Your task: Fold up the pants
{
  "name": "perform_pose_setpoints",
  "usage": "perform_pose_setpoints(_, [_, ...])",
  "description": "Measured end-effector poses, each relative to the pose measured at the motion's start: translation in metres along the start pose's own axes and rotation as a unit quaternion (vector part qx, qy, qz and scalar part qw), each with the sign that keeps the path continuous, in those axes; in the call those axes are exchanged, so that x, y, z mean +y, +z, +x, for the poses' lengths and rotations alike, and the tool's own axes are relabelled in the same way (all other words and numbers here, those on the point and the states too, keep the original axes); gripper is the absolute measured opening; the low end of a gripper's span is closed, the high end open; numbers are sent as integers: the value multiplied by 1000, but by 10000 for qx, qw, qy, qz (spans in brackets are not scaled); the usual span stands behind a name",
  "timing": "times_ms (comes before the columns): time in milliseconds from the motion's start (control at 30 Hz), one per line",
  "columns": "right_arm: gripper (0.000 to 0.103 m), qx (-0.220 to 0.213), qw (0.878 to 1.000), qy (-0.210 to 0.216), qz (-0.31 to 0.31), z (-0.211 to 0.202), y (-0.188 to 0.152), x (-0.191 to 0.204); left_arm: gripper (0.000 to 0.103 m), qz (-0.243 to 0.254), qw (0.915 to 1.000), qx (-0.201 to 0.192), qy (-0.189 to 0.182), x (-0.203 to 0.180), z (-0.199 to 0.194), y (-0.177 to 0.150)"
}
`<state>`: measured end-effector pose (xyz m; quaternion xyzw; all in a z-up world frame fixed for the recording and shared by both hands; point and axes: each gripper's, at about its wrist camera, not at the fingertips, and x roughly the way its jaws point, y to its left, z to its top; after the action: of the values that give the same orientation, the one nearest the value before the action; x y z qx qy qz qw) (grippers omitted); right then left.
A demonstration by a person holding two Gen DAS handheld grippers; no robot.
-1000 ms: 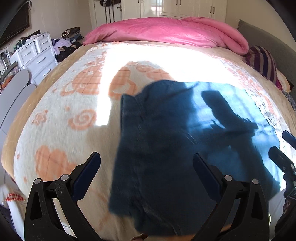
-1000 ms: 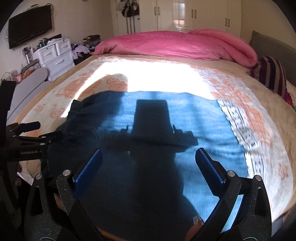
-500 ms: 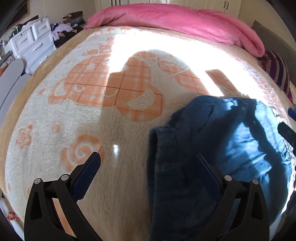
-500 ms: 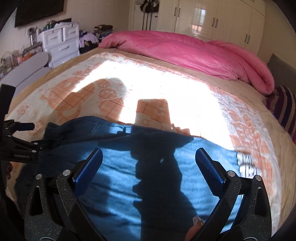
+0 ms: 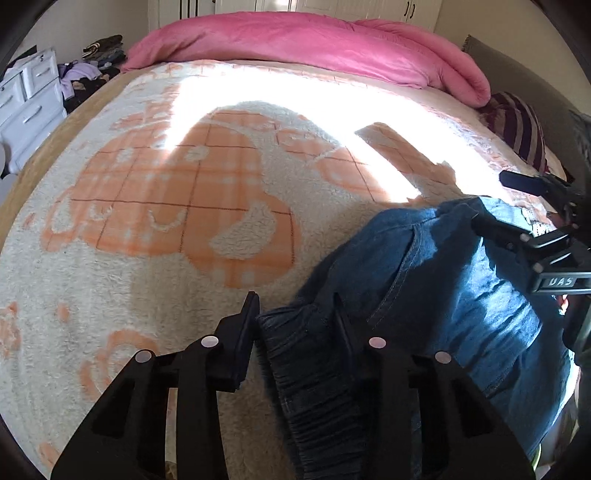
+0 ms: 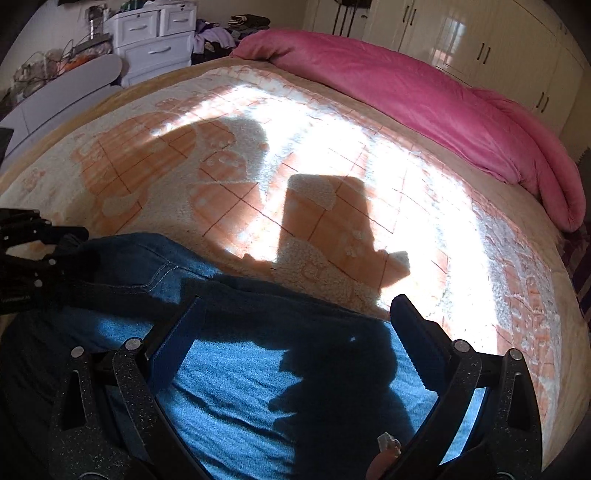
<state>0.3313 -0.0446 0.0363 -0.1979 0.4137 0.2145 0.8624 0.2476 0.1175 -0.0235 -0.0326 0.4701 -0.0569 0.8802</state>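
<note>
Blue denim pants [image 5: 454, 295] on fleecy blanket [image 5: 147, 229]; left gripper [image 5: 295, 314] pinching the elastic waistband [image 5: 295, 354], right gripper [image 6: 295, 314] spread wide above.

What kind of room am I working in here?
A bedroom, most likely. The jeans lie on a bed with a fleece blanket, a pink duvet is bunched along its far side, and wardrobe doors and a white drawer unit stand by the walls.
</note>
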Motion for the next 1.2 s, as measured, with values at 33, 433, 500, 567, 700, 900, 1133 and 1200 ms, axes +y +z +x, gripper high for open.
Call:
perform_pose_setpoints(33, [95, 6, 9999, 49, -144, 2, 1, 4, 36, 2, 10000, -76, -32, 1, -3, 1])
perform_pose_setpoints(433, [42, 353, 9921, 439, -1121, 25, 0, 35, 36, 165, 9977, -646, -113, 2, -33, 4])
perform_pose_setpoints(500, [13, 362, 9927, 667, -940, 20, -3, 35, 36, 189, 9976, -660, -65, 3, -33, 3])
perform_pose_setpoints(567, [9, 215, 9935, 715, -860, 8, -6, 33, 36, 167, 9976, -667, -45, 5, -36, 0])
perform_pose_setpoints(700, [5, -180, 9939, 915, -588, -29, -14, 25, 36, 307, 9961, -820, 89, 0, -51, -2])
perform_pose_setpoints(900, [4, -702, 9909, 1093, -342, -97, -43, 20, 36, 885, 9891, -1130, 339, -29, -94, -19])
perform_pose_setpoints(1133, [3, -964, 9849, 1436, 14, -160, -94, 34, 36, 989, 9879, -1127, 401, -44, -139, -53])
perform_pose_setpoints(1200, [3, -1012, 9834, 1503, 13, -170, -106, 44, 36, 927, 9900, -1011, 331, -42, -142, -69])
